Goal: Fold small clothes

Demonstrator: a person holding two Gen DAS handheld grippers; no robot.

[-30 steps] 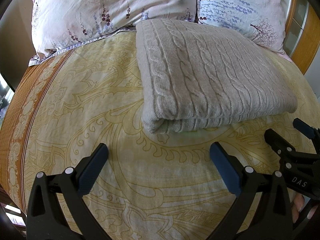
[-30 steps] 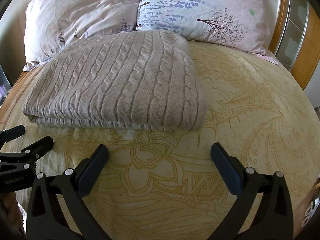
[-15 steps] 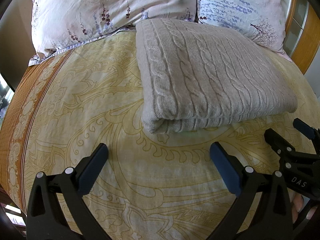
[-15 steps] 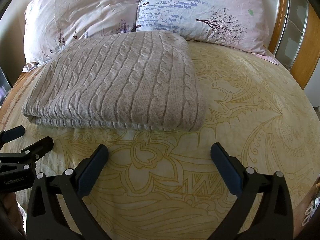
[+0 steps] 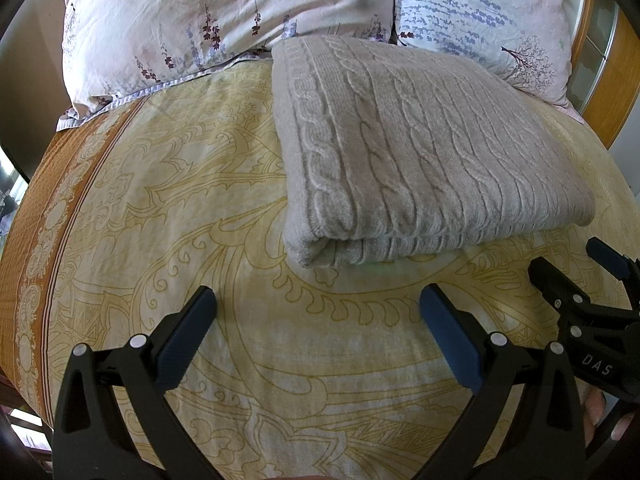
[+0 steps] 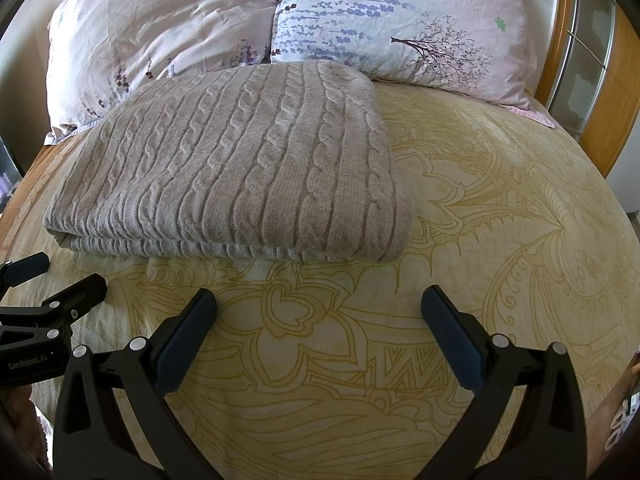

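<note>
A beige cable-knit sweater (image 5: pixel 420 152) lies folded into a thick rectangle on the yellow patterned bedspread (image 5: pixel 180 216); it also shows in the right wrist view (image 6: pixel 240 176). My left gripper (image 5: pixel 318 330) is open and empty, a short way in front of the sweater's near left corner. My right gripper (image 6: pixel 320 330) is open and empty, in front of the sweater's near right edge. Each gripper shows at the edge of the other's view: the right one (image 5: pixel 576 276) and the left one (image 6: pixel 52 284).
Two floral pillows (image 6: pixel 160 28) (image 6: pixel 400 20) lie behind the sweater at the head of the bed. A wooden headboard frame (image 6: pixel 600 92) stands at the right. The bedspread has an orange border (image 5: pixel 36 216) along the left edge.
</note>
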